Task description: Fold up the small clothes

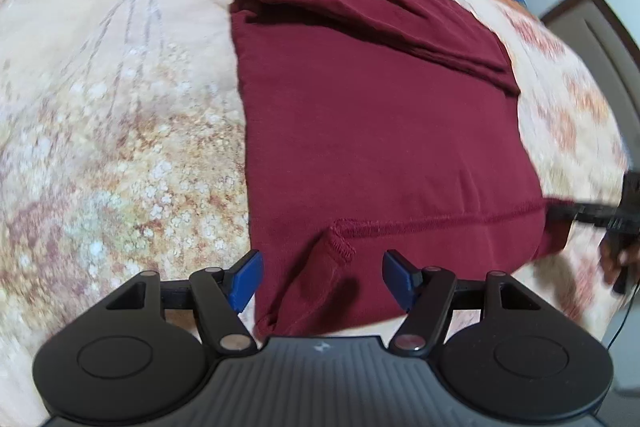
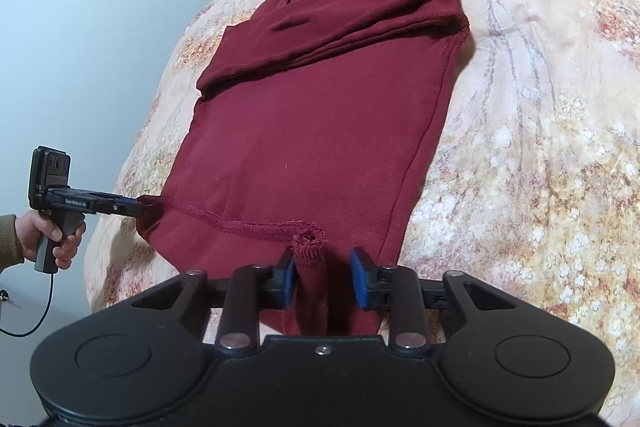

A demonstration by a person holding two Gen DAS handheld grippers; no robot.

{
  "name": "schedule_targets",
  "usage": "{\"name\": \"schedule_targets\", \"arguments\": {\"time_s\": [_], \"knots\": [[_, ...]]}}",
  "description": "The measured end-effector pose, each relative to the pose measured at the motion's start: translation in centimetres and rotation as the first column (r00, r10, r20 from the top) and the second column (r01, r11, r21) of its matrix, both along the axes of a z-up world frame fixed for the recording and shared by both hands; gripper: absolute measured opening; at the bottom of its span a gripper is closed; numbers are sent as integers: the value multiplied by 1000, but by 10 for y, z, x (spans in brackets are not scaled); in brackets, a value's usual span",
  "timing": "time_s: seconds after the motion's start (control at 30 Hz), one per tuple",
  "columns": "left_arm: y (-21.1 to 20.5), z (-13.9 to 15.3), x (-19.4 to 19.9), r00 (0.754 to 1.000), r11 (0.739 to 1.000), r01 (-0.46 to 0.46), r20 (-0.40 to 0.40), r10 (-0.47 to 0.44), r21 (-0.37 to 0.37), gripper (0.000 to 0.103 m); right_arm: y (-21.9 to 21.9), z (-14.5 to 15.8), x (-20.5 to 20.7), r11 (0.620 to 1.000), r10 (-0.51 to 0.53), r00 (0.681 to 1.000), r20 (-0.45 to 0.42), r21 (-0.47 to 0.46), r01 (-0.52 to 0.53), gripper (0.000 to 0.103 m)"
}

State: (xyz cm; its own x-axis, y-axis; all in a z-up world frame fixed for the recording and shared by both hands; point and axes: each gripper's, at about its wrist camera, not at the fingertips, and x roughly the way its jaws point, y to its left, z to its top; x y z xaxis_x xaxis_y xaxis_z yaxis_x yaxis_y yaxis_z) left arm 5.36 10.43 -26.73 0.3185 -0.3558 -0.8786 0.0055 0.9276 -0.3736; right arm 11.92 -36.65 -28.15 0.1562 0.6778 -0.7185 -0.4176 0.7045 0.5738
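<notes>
Sleeves [image 2: 340, 23] of the maroon cotton shirt [image 2: 304, 131] ahead are folded; halving is judged left. Its hem [image 2: 240, 225] is straddled, ungripped, by wide-open left tongs [image 1: 320, 275] and half-open right tongs [image 2: 323, 275].

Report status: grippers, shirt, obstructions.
Left hand-held gripper open, hem between pads, unpinched. Right hand-held gripper open, hem fold touching one pad. Maroon shirt flat on bedspread, top folded over. Nothing in the way.

1. My left gripper [image 1: 322, 279] tilts steeply down at the near hem of the shirt [image 1: 380, 127], its fingers [image 1: 244, 281] spread wide.
2. My left hand [image 2: 52, 235] wraps the handle, just off the shirt's corner.
3. My right gripper [image 2: 324, 277] sits at the same hem, partly parted. One finger touches a raised fold of the shirt and the other stands clear.
</notes>
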Motion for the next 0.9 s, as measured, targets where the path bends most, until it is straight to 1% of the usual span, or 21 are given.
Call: {"name": "schedule_targets", "arguments": {"time_s": [0.1, 0.17, 0.2, 0.23, 0.27, 0.3, 0.33, 0.4, 0.43, 0.47, 0.53, 0.6, 0.63, 0.7, 0.73, 0.9], "knots": [[-13, 2, -1, 994, 992, 101, 33, -104, 74, 62, 2, 7, -5, 1000, 14, 999, 40, -19, -13, 35], [-24, 0, -1, 983, 974, 175, 36, -182, 145, 44, 5, 12, -9, 998, 41, 995, 88, -41, -37, 33], [-27, -1, -1, 978, 967, 201, 30, -208, 157, 38, 7, 14, -10, 997, 57, 993, 102, -51, -52, 22], [-29, -2, 0, 974, 963, 218, 24, -224, 156, 25, 8, 14, -11, 996, 73, 992, 105, -57, -67, 4], [-29, -1, 1, 973, 964, 222, 24, -227, 149, 12, 8, 15, -10, 996, 79, 992, 100, -56, -74, 5], [-26, 3, 3, 976, 969, 207, 37, -214, 131, 10, 6, 17, -8, 998, 67, 994, 86, -28, -65, 5], [-21, 10, 4, 981, 980, 175, 69, -182, 94, 9, 1, 21, -4, 999, 35, 997, 70, 26, -37, 5], [-5, 26, 8, 983, 996, 88, 159, -91, 25, 7, -10, 27, 7, 991, -54, 997, 47, 123, 48, 5], [3, 29, 12, 983, 999, 34, 183, -36, 14, 7, -11, 28, 14, 987, -93, 995, 42, 139, 86, 5], [9, 29, 17, 982, 1000, -19, 186, 17, 9, 7, -9, 26, 21, 985, -118, 992, 36, 132, 112, 5], [15, 20, 28, 987, 997, -73, 149, 69, 20, 7, 0, 16, 34, 990, -115, 993, 1, 80, 115, 5], [11, 10, 37, 994, 998, -44, 101, 39, 49, 7, 11, 8, 41, 996, -82, 997, -16, 17, 82, 6], [6, 8, 39, 996, 997, -13, 84, 7, 69, 7, 12, 6, 41, 997, -72, 997, -25, 11, 72, 10], [0, 3, 41, 997, 996, 35, 62, -40, 86, 7, 13, 6, 40, 998, -67, 997, -26, 11, 67, 16], [0, 0, 39, 997, 995, 45, 53, -50, 86, 7, 13, 7, 38, 998, -65, 998, -18, 5, 65, 19], [-2, -9, 34, 999, 995, 38, 26, -40, 88, 7, 9, 4, 27, 997, -68, 997, -22, -24, 67, 19]]}}
